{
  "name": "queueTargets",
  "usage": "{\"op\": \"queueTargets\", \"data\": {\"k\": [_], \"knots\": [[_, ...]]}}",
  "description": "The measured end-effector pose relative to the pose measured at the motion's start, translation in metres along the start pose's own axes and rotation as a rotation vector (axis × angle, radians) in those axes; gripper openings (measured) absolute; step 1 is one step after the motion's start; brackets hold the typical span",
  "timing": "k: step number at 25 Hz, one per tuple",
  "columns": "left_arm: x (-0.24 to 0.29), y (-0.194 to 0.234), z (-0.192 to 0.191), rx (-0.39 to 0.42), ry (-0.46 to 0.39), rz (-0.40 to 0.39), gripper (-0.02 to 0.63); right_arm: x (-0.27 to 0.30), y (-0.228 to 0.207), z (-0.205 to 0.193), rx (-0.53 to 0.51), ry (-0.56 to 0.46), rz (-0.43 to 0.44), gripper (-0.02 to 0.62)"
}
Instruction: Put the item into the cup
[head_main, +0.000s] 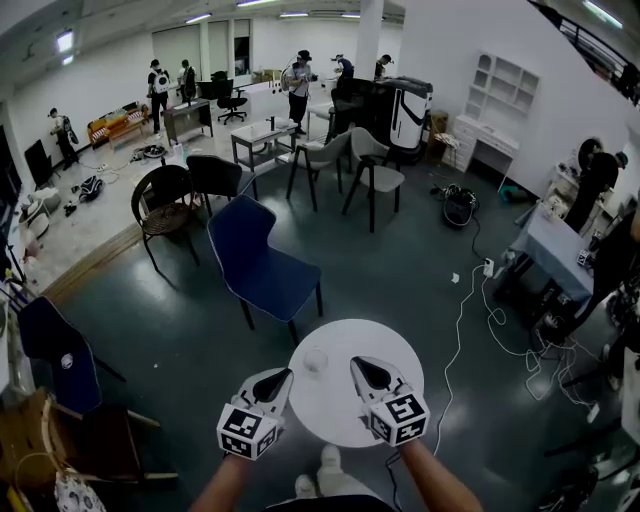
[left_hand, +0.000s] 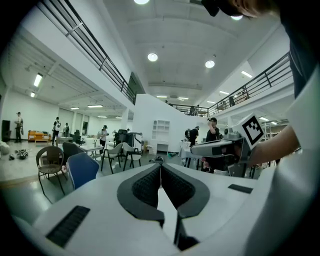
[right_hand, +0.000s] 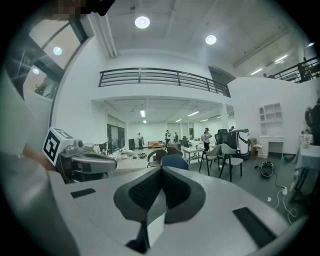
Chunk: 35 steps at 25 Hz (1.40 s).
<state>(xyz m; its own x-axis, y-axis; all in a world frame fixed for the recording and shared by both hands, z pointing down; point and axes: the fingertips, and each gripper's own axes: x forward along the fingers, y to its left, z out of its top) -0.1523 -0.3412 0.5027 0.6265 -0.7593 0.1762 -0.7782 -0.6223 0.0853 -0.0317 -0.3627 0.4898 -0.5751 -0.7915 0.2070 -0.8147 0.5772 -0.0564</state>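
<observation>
The left hand-held gripper (head_main: 284, 375) and right hand-held gripper (head_main: 357, 364), both clenched empty, should open before nearing the cup (head_main: 315, 360) on the tabletop (head_main: 340, 415).

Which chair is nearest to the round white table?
The blue chair, right behind the round white table. The black chairs and grey chairs stand farther back across the floor.
</observation>
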Motion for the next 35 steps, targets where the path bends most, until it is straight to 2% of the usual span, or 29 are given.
{"op": "queueTargets", "data": {"k": [14, 29, 35], "knots": [[-0.055, -0.020, -0.012, 0.033, -0.024, -0.015, 0.018, -0.031, 0.047, -0.012, -0.004, -0.025, -0.018, 0.015], [-0.042, -0.035, 0.019, 0.074, -0.053, -0.039, 0.018, -0.045, 0.042, 0.005, -0.006, -0.056, -0.019, 0.015], [-0.047, -0.056, 0.023, 0.083, -0.062, -0.036, 0.018, -0.065, 0.046, 0.001, -0.009, -0.046, -0.006, 0.015]]}}
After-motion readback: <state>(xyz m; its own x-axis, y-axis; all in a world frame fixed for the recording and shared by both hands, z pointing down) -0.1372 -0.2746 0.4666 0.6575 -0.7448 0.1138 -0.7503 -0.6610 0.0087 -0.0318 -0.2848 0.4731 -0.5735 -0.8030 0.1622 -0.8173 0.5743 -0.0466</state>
